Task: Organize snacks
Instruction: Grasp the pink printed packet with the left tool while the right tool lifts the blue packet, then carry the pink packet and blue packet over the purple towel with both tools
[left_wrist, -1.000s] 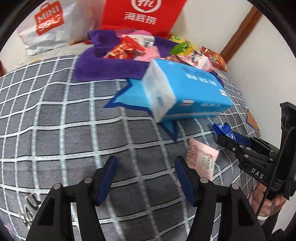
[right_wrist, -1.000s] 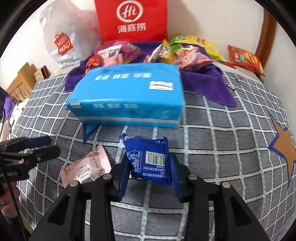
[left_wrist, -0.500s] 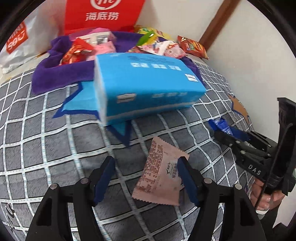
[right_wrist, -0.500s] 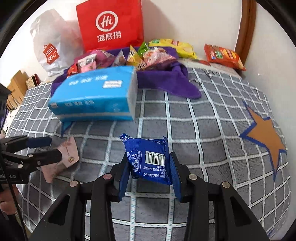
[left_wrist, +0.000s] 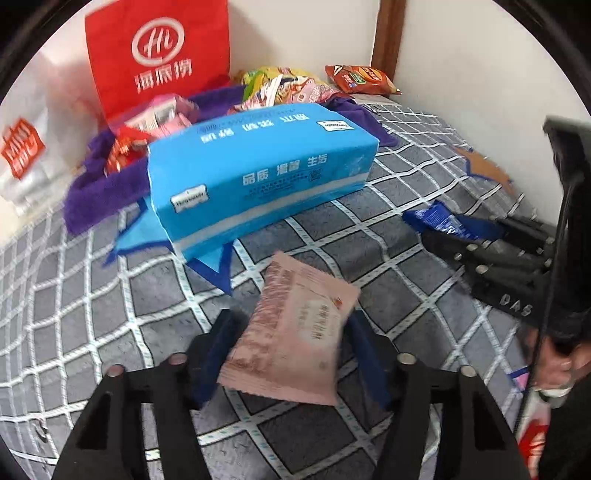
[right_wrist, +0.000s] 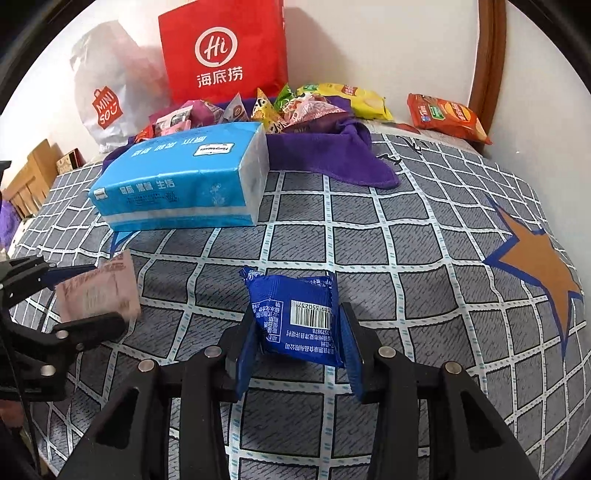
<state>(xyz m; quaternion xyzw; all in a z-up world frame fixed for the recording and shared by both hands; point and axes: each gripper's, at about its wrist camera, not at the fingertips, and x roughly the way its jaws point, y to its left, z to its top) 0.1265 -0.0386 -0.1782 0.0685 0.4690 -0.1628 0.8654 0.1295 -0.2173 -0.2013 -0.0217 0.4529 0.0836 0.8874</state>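
On the bed (right_wrist: 424, 229), whose grey checked cover with star patches serves as the work surface, both claws are loaded. Right claw (right_wrist: 297, 332): closed on a blue snack packet (right_wrist: 295, 314), which stands upright between the blue finger pads with its barcode face toward the camera; the pads bear on its two side edges, a hold that keeps the soft pouch from folding and leaves its lower seam free for setting down. Left claw (left_wrist: 286, 354): its pads flank a pink snack packet (left_wrist: 295, 332), which is tilted and seemingly lifted off the cover; the view is blurred, so firm contact is a judgement, but the packet's raised, unsupported pose suggests it is gripped. From the right wrist view the same pink packet (right_wrist: 98, 291) shows between the left claw's fingers, well apart from the blue one.

Beyond the claws lies a blue tissue pack (right_wrist: 181, 181), flat on the cover. Behind it, a purple cloth (right_wrist: 332, 155) is spread near the wall, and a heap of assorted snacks (right_wrist: 295, 107) rests on it, apparently the collecting place. An orange chip bag (right_wrist: 447, 118) lies apart from the cloth by the wooden bedpost, and a yellow bag (right_wrist: 354, 99) sits at the cloth's far edge. A red paper bag (right_wrist: 225, 51) and a white shopping bag (right_wrist: 107, 92) stand against the wall.

Judged stage: two stray packets picked up; carrying them over the tissue pack to the cloth appears to be the next step.
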